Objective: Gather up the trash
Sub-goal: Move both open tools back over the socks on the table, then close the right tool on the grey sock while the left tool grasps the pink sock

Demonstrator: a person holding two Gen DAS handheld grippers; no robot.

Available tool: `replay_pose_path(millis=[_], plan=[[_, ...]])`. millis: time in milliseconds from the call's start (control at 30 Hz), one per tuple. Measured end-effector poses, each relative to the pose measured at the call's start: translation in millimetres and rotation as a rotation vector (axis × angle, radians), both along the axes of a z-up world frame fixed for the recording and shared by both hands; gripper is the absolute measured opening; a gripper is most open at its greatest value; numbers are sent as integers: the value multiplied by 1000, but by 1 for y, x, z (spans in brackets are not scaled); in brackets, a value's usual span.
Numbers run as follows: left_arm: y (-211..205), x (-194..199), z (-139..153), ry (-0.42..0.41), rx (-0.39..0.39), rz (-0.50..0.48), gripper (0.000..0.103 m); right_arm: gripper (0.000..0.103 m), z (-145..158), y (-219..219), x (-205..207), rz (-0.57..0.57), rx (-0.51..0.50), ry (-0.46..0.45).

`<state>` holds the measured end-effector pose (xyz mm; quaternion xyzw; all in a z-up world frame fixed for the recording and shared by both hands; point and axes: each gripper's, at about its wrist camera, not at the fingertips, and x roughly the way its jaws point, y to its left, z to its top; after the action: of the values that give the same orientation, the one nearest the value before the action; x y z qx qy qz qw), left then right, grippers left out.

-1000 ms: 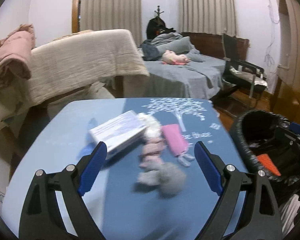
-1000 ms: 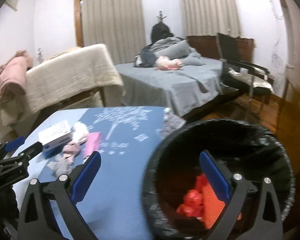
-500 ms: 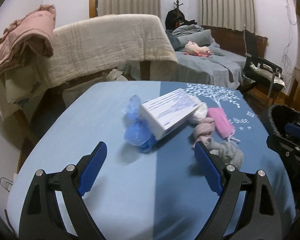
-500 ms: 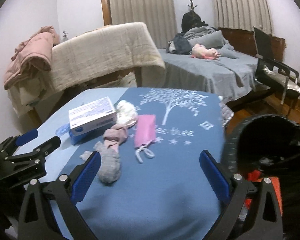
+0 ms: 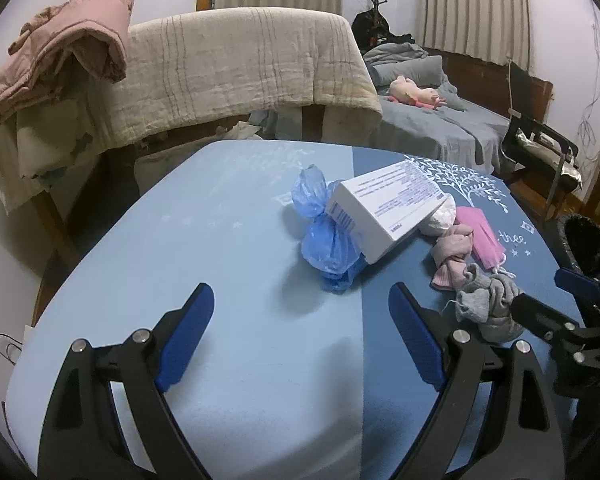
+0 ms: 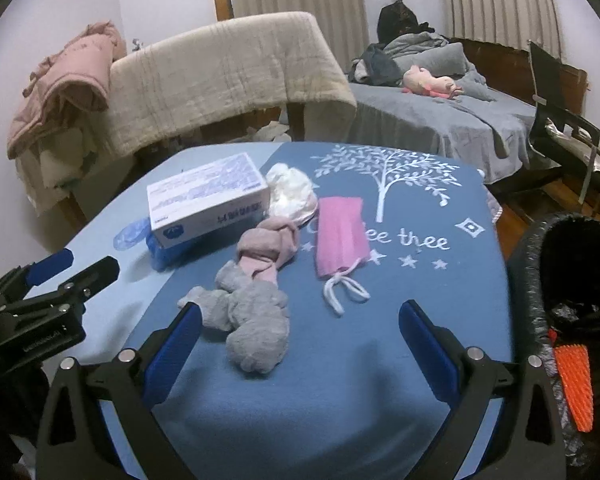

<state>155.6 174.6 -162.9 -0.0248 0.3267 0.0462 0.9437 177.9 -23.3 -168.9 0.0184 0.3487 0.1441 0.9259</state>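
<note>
We note the left gripper (image 5: pixel 300 334) fingers spread wide, empty; blue plastic bag (image 5: pixel 326 240) lies above them, mid-frame on the tabletop (image 5: pixel 220 240). Right gripper (image 6: pixel 300 344) wide, empty; grey sock (image 6: pixel 252 320) just inside its left finger.

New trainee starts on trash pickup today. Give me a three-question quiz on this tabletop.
1. True or false: the white box rests partly on the blue plastic bag.
2. Which lies nearest the right claw? A) pink face mask B) grey sock C) white box
3. Fill in: the black-lined trash bin stands off the table's ____ edge in the right wrist view.

Key: 1 true; 2 B; 3 right.
</note>
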Motion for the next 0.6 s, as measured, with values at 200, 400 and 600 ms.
replay_pose_path(millis=[200,400,600], plan=[[2,0,0,1,-11,7,86,88,-6,12,7,36,-17,36],[2,1,0,2,-11,11,86,63,-13,19,13,82,-13,82],[2,1,-1,5,-10,14,86,37,-16,23,14,131,-1,105]])
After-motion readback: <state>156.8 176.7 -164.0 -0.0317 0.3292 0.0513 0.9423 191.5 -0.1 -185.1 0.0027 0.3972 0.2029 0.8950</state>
